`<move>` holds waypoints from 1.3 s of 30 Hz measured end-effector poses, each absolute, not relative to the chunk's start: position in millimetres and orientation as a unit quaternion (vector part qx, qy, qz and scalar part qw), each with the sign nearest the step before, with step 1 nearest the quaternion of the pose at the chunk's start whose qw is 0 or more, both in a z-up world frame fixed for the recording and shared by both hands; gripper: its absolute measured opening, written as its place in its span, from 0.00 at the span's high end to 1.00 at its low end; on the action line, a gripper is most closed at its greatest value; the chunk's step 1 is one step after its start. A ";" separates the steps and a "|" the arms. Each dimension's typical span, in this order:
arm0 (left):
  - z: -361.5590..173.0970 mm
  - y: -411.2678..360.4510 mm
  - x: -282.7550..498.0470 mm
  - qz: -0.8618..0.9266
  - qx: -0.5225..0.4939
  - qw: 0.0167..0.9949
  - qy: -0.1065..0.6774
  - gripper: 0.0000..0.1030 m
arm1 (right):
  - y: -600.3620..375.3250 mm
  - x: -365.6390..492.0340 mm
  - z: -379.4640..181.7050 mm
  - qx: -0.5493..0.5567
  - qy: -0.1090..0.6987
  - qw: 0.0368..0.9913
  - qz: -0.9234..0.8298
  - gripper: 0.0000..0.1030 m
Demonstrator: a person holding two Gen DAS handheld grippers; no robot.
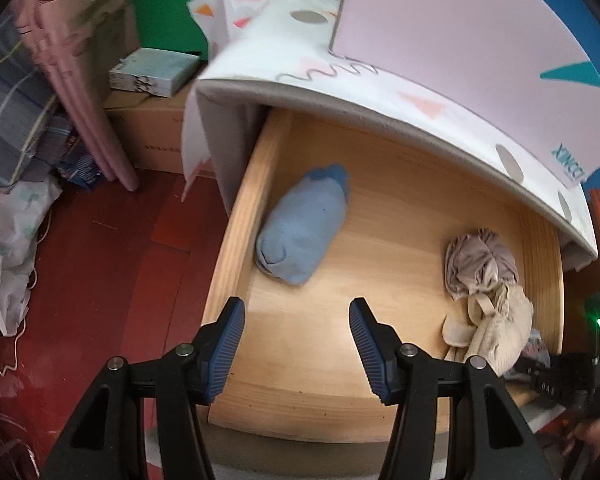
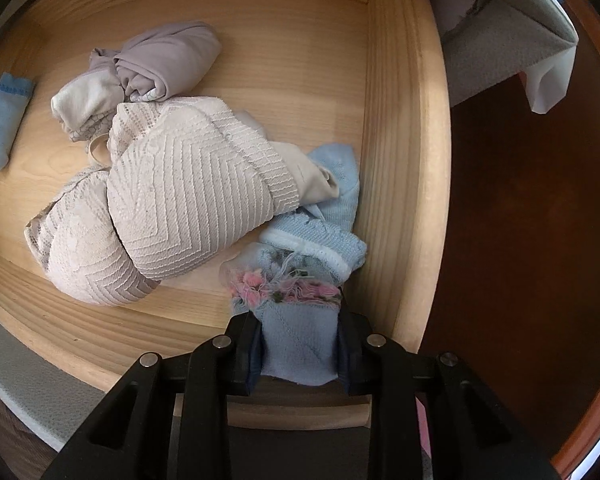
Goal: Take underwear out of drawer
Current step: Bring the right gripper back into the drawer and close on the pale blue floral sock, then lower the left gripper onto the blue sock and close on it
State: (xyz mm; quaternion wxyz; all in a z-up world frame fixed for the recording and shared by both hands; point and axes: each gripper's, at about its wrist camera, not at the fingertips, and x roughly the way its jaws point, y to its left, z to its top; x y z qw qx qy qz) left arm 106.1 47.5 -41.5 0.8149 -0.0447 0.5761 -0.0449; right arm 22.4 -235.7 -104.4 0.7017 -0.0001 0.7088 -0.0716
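The right gripper (image 2: 297,354) has its jaws clamped on a fold of the light blue underwear (image 2: 320,236), which lies in the wooden drawer (image 2: 404,160) against its right wall, just beside the cream lace bra (image 2: 187,208). It looks light, soft and limp; it will likely sag and stretch when lifted, and its frayed pink trim (image 2: 283,290) could snag. The bunched near end makes a fair hold. Its long axis runs from the jaws toward the drawer's back. The left gripper (image 1: 295,344) hangs over the drawer's front, jaws apart, empty.
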 end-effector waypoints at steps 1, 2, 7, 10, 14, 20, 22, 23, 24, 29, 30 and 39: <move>-40.9 47.9 106.9 -0.050 -0.039 0.815 0.576 0.46 | -240.3 19.5 -101.9 0.001 0.708 0.702 -0.071 0.75; -39.2 48.7 107.9 -0.056 -0.035 0.817 0.573 0.46 | -241.1 17.3 -99.1 0.001 0.708 0.702 -0.071 0.75; -35.8 56.4 114.2 -0.069 -0.016 0.828 0.557 0.46 | -239.1 19.2 -111.2 0.005 0.708 0.703 -0.069 0.74; -38.8 55.6 121.4 -0.080 -0.006 0.825 0.559 0.46 | -242.6 18.2 -106.5 0.007 0.707 0.704 -0.067 0.74; -47.6 45.4 134.4 -0.098 0.013 0.816 0.569 0.46 | -243.1 18.0 -105.5 0.007 0.707 0.704 -0.065 0.74; -60.4 30.4 156.8 -0.114 0.038 0.808 0.577 0.46 | -243.3 18.0 -104.2 0.008 0.706 0.705 -0.064 0.74; -67.1 26.3 165.3 -0.115 0.044 0.801 0.585 0.46 | -243.4 18.2 -104.2 0.009 0.706 0.705 -0.064 0.74; -69.9 24.8 168.3 -0.113 0.048 0.799 0.589 0.46 | -243.6 18.3 -104.7 0.010 0.706 0.705 -0.064 0.74; -73.0 22.6 171.4 -0.113 0.052 0.797 0.591 0.46 | -243.7 18.4 -104.7 0.011 0.706 0.705 -0.064 0.74; -83.8 10.1 184.0 -0.118 0.061 0.781 0.610 0.46 | -242.7 18.8 -105.2 0.009 0.708 0.703 -0.064 0.74; -86.0 8.2 186.6 -0.114 0.068 0.780 0.611 0.46 | -242.6 18.7 -105.2 0.009 0.708 0.703 -0.064 0.74; -98.5 11.4 200.1 -0.099 0.075 0.778 0.616 0.62 | -242.3 19.4 -105.6 0.010 0.710 0.702 -0.062 0.74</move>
